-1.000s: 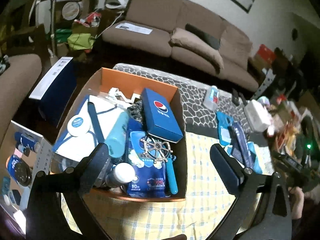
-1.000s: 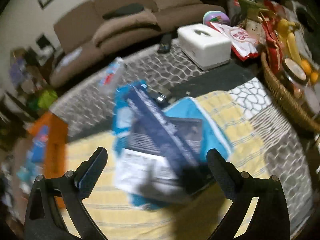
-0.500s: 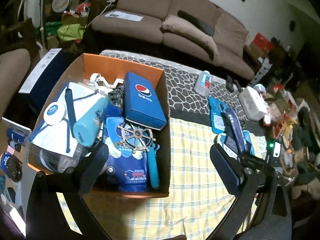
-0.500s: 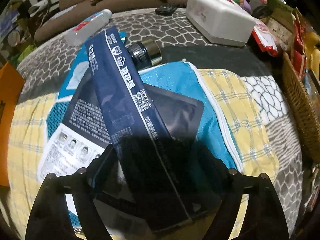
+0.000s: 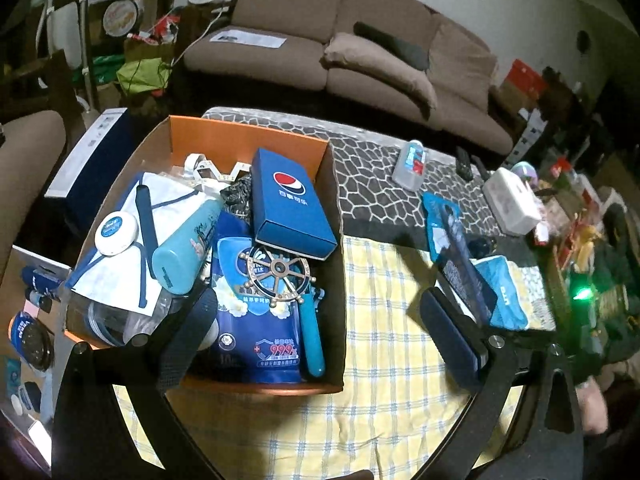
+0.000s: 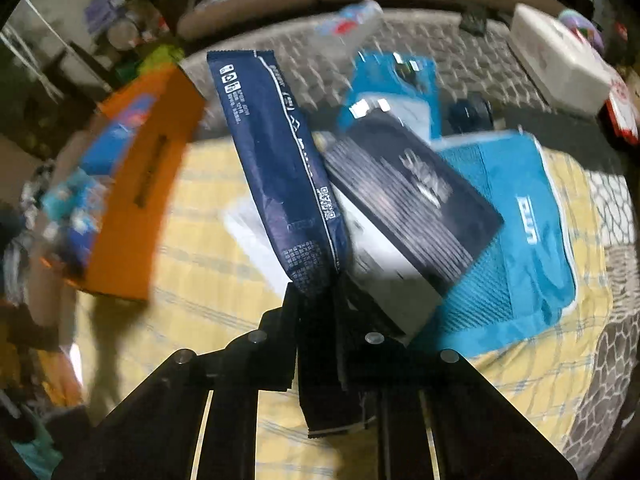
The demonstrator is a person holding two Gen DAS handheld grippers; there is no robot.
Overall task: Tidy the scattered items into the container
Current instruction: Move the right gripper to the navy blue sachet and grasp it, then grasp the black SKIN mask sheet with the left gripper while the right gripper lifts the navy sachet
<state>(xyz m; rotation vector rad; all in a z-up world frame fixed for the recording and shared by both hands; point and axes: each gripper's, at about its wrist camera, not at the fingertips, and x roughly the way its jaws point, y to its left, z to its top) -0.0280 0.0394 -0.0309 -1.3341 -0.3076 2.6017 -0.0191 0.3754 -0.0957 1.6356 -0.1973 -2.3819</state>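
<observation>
An orange cardboard box [image 5: 192, 128] on the table holds several items, among them a blue Pepsi box [image 5: 290, 202], a teal bottle [image 5: 184, 248] and a brass ship's wheel [image 5: 280, 274]. My left gripper [image 5: 316, 332] is open and empty above the box's near right corner. My right gripper [image 6: 318, 308] is shut on a long dark blue packet [image 6: 280, 168] and holds it up off the table; the packet also shows in the left wrist view [image 5: 464, 264]. The orange box [image 6: 148, 184] lies to its left.
A black flat box [image 6: 412, 200] and a teal pouch [image 6: 520, 248] lie on the yellow checked cloth [image 5: 384, 400]. A clear bottle [image 5: 410, 162], a white tissue box [image 5: 512, 204] and snacks stand at the right. A brown sofa [image 5: 340, 52] is behind.
My right gripper has shut on the dark blue packet and lifted it, swinging left toward the orange box. My left gripper has drifted slightly and stays open.
</observation>
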